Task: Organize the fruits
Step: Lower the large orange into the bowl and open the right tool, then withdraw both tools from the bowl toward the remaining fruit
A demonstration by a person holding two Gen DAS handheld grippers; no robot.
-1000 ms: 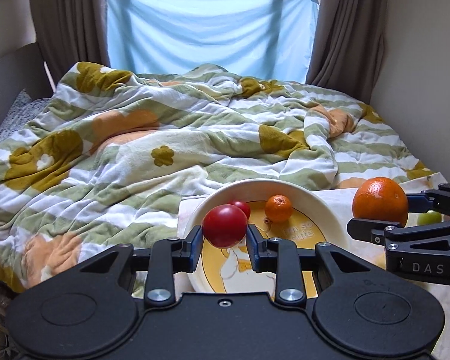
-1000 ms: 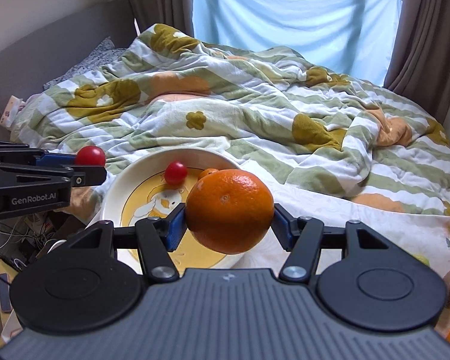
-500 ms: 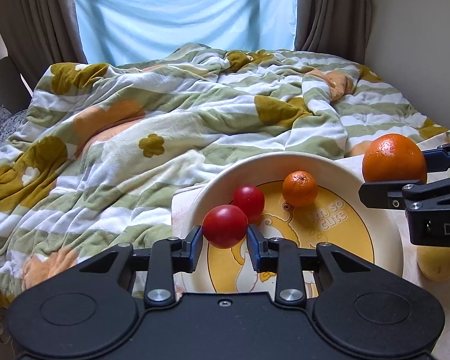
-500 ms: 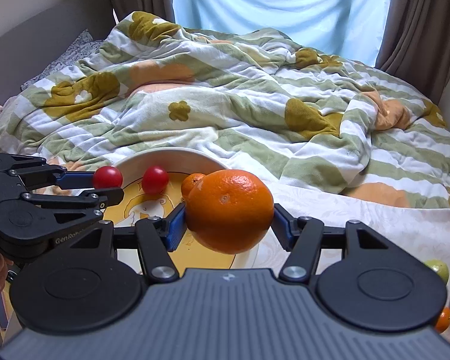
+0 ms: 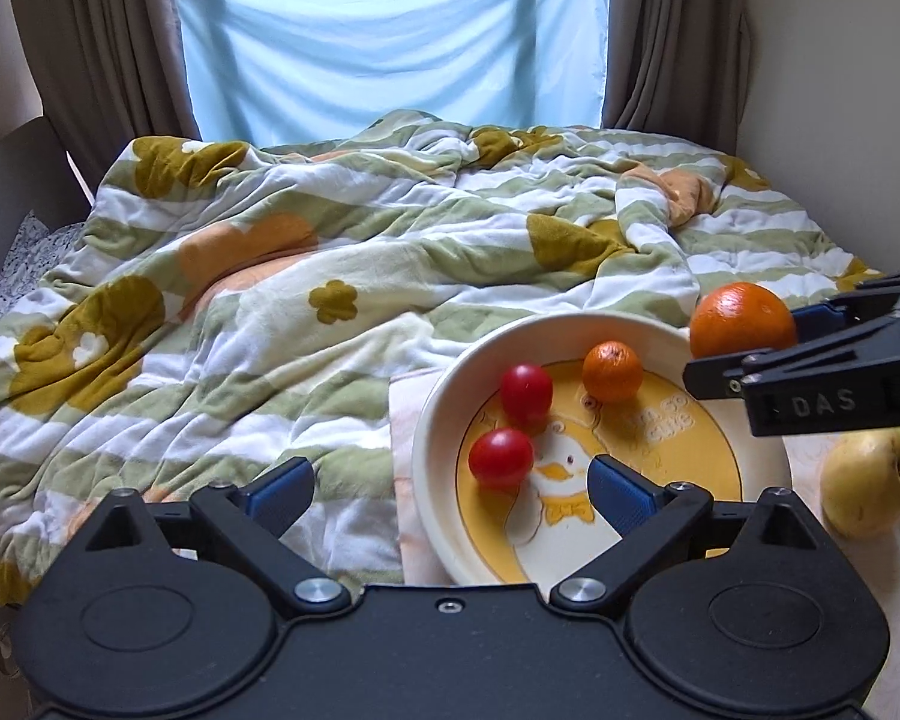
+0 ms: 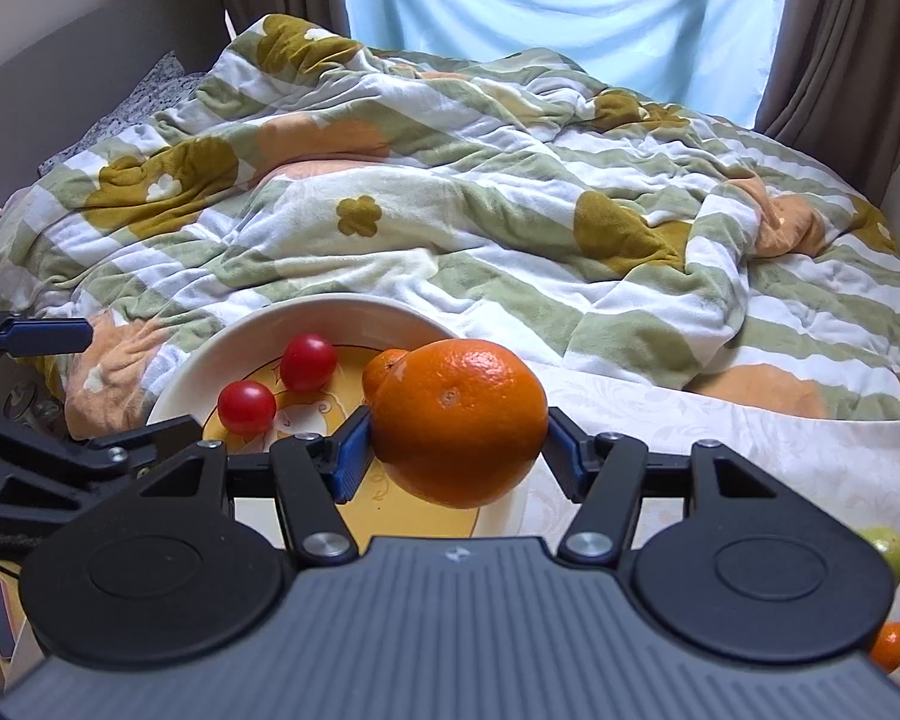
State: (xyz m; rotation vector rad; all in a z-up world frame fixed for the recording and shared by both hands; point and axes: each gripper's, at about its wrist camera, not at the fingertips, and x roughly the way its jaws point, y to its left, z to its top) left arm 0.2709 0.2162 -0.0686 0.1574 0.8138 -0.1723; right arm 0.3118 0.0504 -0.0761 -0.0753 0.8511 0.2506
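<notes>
A white and yellow duck plate lies on a cloth at the bed's edge. In it are two red tomatoes and a small mandarin. My left gripper is open and empty, its jaws wide apart over the plate's near left rim, with the near tomato between and just beyond them. My right gripper is shut on a large orange, held above the plate's right rim. The tomatoes also show in the right wrist view.
A rumpled green, white and orange quilt covers the bed beyond the plate. A yellow pear lies right of the plate. A green fruit and a small orange fruit lie at the right wrist view's lower right. Curtains and wall stand behind.
My left gripper has opened and let go of the red tomato, which now rests in the plate. My right gripper has carried the orange closer over the plate's rim.
</notes>
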